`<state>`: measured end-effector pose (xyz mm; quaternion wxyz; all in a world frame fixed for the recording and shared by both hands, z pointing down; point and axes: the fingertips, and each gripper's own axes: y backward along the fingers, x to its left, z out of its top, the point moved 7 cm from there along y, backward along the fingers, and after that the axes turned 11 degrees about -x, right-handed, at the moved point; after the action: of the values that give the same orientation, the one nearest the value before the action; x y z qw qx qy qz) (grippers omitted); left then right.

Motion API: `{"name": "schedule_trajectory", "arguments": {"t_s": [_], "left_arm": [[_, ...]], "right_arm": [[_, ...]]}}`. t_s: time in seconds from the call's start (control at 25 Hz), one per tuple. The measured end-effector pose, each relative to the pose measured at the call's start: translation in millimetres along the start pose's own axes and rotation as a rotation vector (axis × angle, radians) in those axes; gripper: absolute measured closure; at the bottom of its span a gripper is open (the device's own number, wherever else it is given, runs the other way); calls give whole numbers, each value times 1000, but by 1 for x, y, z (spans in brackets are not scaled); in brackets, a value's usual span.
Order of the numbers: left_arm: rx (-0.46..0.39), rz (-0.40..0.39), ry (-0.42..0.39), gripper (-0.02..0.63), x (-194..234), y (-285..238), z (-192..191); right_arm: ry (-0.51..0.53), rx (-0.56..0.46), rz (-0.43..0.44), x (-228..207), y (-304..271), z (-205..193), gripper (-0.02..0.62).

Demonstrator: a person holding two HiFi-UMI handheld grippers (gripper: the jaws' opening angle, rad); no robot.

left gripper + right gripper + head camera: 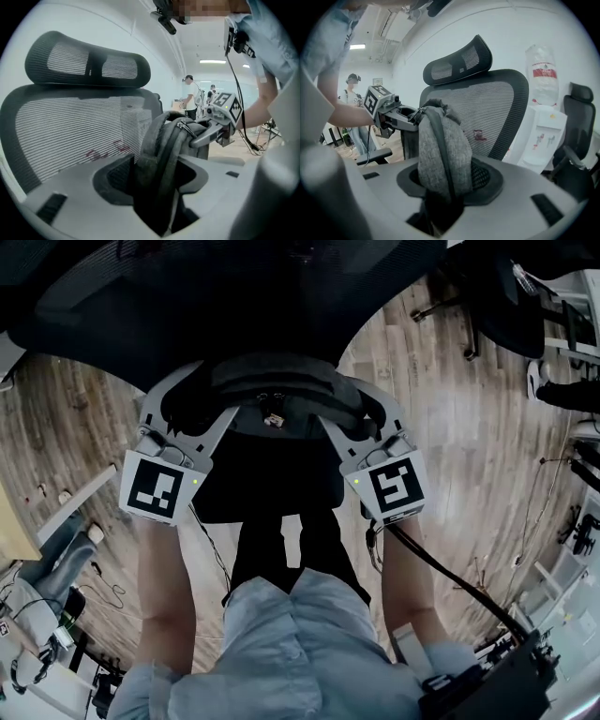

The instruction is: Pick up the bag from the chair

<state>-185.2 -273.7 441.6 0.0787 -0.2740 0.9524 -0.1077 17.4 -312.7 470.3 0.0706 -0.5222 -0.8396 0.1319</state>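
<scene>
Bag (281,381): grey fabric, located at upper centre of the head view, standing upright in front of the mesh backrest of the chair (234,306). Left gripper (217,388): jaws clamped on the bag's left end. Right gripper (337,399): jaws clamped on its right end.
</scene>
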Motion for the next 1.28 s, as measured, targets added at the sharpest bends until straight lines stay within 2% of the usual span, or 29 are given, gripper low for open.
{"name": "schedule_trajectory", "arguments": {"t_s": [0.08,0.24,0.52,0.72,1.0,1.28], "left_arm": [[7,15,12,385,-5,3,-2],[31,30,14,391,-9,8,0],[20,99,-7,394,-25,46,36],[19,137,-39,394,-18,72,76],[-20,259,-78,393,-41,100,177],[-82,298,-93,391,-44,118,219]], "right_arm": [[-39,14,-21,3,3,-4,446],[-13,-7,-10,4,4,-1,453],[-36,-42,-15,28,23,32,457],[1,-81,0,35,28,80,456],[59,-149,21,33,77,170,456],[148,-200,23,36,94,218,451]]}}
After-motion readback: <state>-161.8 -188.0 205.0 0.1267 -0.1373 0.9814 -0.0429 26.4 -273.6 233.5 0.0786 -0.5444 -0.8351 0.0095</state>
